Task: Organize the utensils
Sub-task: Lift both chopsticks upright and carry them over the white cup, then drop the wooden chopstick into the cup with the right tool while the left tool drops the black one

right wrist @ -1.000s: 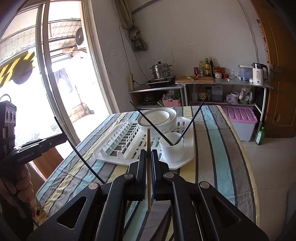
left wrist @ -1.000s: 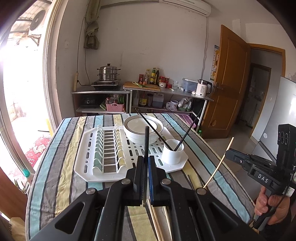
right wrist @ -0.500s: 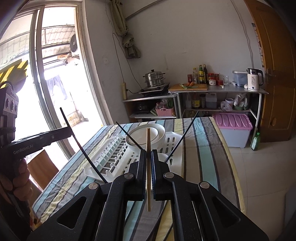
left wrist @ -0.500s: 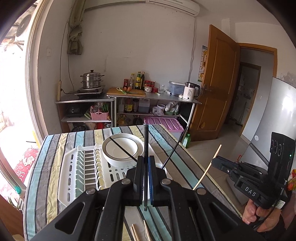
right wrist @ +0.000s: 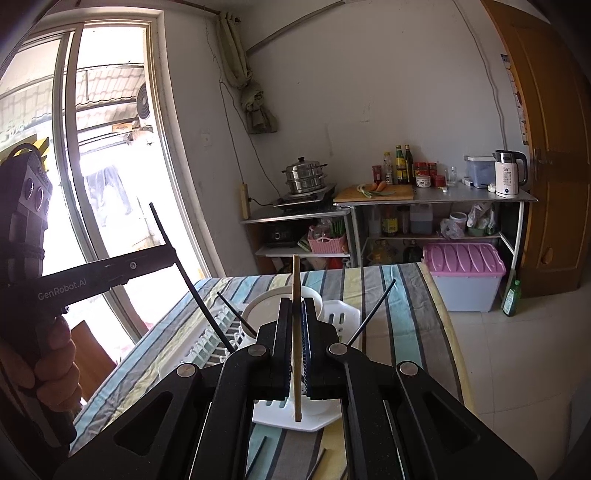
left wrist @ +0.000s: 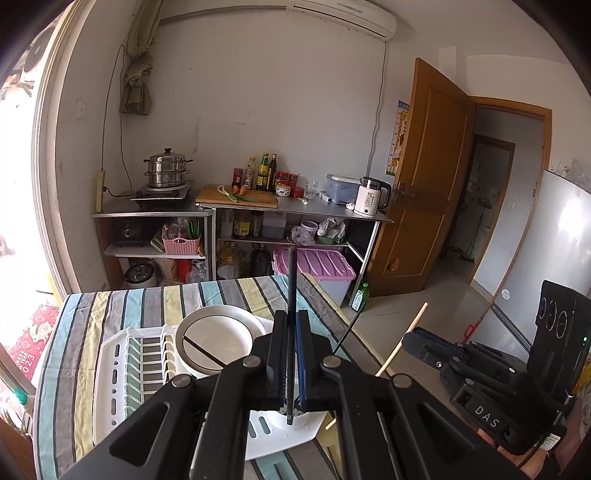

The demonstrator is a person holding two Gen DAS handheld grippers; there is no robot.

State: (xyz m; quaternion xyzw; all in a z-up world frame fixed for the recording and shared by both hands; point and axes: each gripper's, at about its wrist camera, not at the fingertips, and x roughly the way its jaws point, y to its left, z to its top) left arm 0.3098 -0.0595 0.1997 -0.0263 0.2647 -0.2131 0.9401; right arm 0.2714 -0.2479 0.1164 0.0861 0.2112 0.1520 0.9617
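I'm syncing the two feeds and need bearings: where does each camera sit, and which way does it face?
Left wrist: on the left gripper, shut on a black chopstick, facing the kitchen shelves and door; the right gripper shows at right.
Right wrist: on the right gripper, shut on a wooden chopstick, facing window and shelves; the left gripper and a hand show at left.
Shared: striped table, white dish rack, bowl, steamer pot.

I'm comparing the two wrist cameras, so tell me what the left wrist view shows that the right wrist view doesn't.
Only the left wrist view: the air conditioner, the open doorway, and the right gripper side-on with its wooden chopstick.
Only the right wrist view: the window, and the left gripper side-on with its black chopstick.
Both: the white dish rack, white bowl, steamer pot, kettle.
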